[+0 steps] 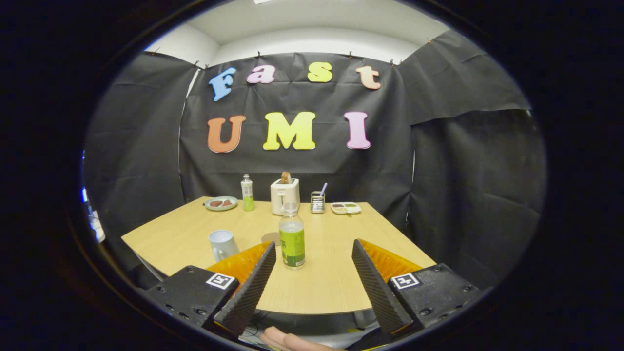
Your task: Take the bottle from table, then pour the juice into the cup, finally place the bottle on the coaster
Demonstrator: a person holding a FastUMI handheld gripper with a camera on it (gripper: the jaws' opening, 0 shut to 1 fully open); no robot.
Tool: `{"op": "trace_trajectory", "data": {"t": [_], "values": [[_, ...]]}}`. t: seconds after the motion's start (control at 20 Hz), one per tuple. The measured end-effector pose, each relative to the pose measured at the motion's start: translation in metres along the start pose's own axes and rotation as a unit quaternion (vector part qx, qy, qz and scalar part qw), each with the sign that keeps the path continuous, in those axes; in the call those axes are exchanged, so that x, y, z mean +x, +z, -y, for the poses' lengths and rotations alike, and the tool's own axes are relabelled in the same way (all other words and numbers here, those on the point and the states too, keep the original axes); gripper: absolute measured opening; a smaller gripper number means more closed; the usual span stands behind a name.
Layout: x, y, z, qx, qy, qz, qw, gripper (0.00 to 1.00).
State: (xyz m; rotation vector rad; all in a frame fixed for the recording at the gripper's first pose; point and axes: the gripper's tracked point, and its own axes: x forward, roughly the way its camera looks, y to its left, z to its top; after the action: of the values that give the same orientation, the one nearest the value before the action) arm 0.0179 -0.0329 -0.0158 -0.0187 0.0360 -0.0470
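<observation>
The tongs (pixel 314 253) stood wide open, empty, with the bottle (pixel 292 241) just ahead; squaring both fingers around its labelled middle would have gripped best, clear of the cup (pixel 222 244) beside the bottle.

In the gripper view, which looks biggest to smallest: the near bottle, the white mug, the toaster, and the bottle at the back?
1. Clear plastic bottle with green label, just ahead of the open jaws.
2. White toaster and white ceramic mug: they look alike in size.
3. Small green-labelled bottle at the back.
Nearness to the camera inflates the front items.
</observation>
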Motion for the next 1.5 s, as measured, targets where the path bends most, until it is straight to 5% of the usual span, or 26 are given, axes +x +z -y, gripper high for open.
{"op": "trace_trajectory", "data": {"t": [0.75, 1.5], "values": [[0.031, -0.018, -0.022, -0.005, 0.023, -0.004, 1.000, 1.00], [0.133, -0.037, -0.043, -0.002, 0.038, 0.044, 0.998, 1.00]]}}
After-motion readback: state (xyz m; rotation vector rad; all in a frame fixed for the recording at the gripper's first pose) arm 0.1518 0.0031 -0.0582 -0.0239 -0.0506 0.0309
